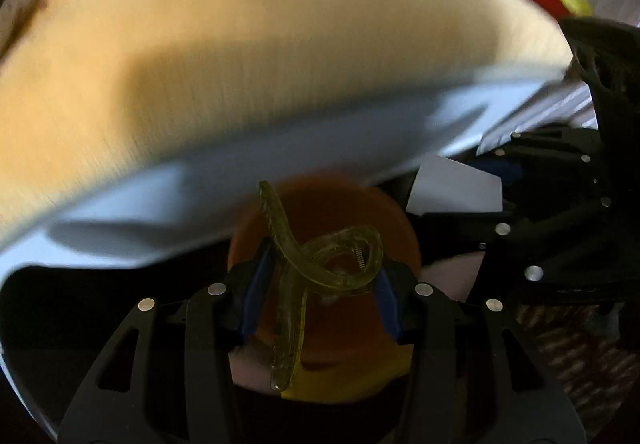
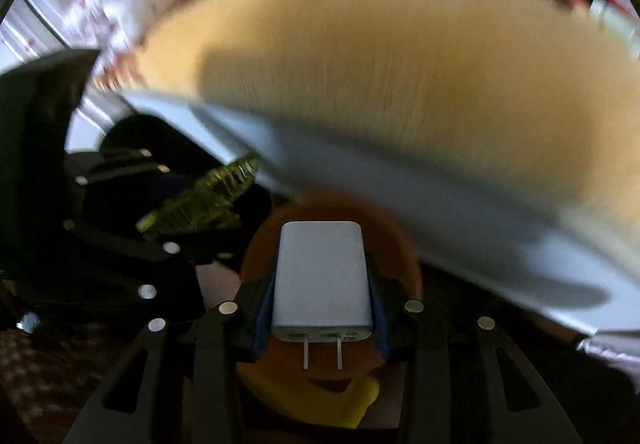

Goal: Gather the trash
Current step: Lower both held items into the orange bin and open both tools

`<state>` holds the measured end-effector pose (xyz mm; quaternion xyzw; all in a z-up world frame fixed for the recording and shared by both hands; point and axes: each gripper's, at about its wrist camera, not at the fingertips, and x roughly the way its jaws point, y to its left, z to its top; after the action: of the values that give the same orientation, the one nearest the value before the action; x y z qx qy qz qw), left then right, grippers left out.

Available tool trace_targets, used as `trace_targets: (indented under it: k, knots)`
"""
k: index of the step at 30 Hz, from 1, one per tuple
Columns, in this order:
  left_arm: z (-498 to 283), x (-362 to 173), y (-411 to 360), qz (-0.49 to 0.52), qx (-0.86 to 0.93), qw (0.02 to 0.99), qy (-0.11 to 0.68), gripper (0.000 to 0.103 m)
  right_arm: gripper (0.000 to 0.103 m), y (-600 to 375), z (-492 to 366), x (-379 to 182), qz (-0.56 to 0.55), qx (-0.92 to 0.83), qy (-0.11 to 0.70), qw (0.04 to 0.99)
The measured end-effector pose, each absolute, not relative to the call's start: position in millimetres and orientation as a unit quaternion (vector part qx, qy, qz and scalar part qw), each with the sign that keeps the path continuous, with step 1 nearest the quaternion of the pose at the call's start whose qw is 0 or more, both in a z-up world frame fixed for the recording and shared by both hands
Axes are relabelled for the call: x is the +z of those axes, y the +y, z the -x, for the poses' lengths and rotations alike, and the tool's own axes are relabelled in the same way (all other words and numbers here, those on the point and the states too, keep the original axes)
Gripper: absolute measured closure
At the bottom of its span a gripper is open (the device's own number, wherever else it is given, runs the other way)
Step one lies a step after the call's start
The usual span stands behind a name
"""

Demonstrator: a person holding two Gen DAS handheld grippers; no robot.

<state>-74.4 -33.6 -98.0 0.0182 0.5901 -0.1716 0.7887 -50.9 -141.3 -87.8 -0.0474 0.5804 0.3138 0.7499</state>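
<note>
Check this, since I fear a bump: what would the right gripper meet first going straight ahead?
Probably the round orange container just beyond the white two-prong charger that the right gripper holds; depth is unclear.

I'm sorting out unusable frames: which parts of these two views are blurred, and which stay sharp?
Left wrist view: the wooden tabletop is motion-smeared, while the yellow-green hair clip in the left tool stays crisp. Right wrist view: same streaked tabletop, sharp white charger.
</note>
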Motion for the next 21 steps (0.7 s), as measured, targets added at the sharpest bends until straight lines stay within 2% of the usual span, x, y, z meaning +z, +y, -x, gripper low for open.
trace_targets:
  k: [5, 6, 9, 10, 17, 21]
  knots:
    - [74, -135, -32, -0.017, -0.162, 0.75, 0.641, 0.057, 0.063, -130, 50, -138, 0.067, 0.296, 0.628, 0.716]
    - [73, -138, -32, -0.018, -0.161, 0.744, 0.648, 0.054, 0.063, -130, 49, -144, 0.064, 0.294, 0.636, 0.71]
    - [73, -141, -35, -0.029, -0.15, 0.736, 0.659, 0.034, 0.034, -133, 47, -149, 0.053, 0.285, 0.646, 0.706]
    - [74, -140, -35, -0.032, -0.149, 0.736, 0.659, 0.029, 0.032, -135, 46, -147, 0.05, 0.282, 0.641, 0.712]
    - [77, -121, -30, -0.02, -0.162, 0.756, 0.633, 0.029, 0.032, -150, 48, -111, 0.033, 0.303, 0.599, 0.741]
    - [77, -85, -22, -0.002, -0.196, 0.794, 0.576, 0.029, 0.032, -162, 46, -64, 0.023, 0.33, 0.54, 0.774]
